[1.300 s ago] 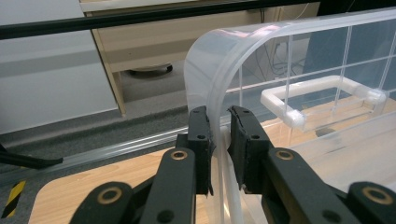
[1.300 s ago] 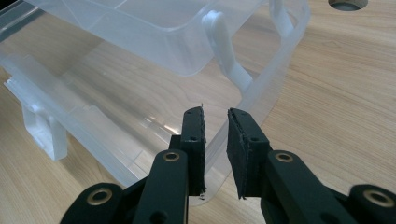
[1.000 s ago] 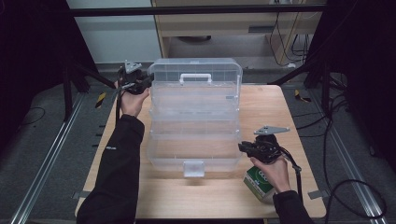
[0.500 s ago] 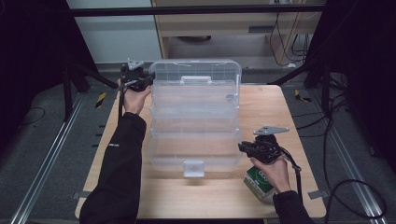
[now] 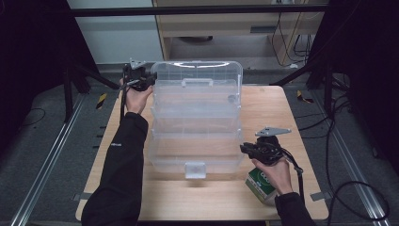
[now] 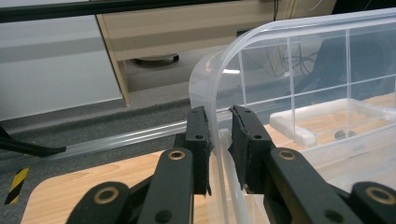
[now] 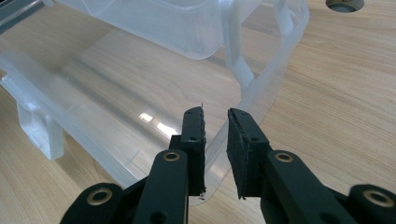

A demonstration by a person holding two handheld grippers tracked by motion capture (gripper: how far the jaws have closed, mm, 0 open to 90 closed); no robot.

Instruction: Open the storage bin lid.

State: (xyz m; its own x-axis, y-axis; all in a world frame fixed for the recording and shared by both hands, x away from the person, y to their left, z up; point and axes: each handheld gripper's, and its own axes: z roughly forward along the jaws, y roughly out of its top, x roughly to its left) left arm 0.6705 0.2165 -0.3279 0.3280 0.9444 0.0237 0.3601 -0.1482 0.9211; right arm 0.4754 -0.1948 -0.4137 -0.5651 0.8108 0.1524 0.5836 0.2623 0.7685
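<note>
Box (image 5: 195,117) first, since everything hangs on it: a clear plastic tiered organiser in the middle of the table (image 5: 306,122), its lid (image 5: 197,70) swung up at the far end and the trays stepped out toward the person.

At the box's far left corner, the left gripper (image 5: 149,79) straddles the lid's edge. In the left gripper view the rim passes between the jaws, with the inner pad (image 6: 243,140) seeming to rest against the plastic, though a sliver of gap shows on the other side, so whether it truly clamps I cannot tell.

At the box's near right corner, the right gripper (image 5: 244,149) has its jaws either side of the bottom tray's rim (image 7: 243,109), narrowly apart; a firm pinch is not clear either. Just right of that corner, under the right hand, lies a green carton (image 5: 261,184).

Opening looks essentially done; what remains, I judge, is loading the carton and shutting up.
</note>
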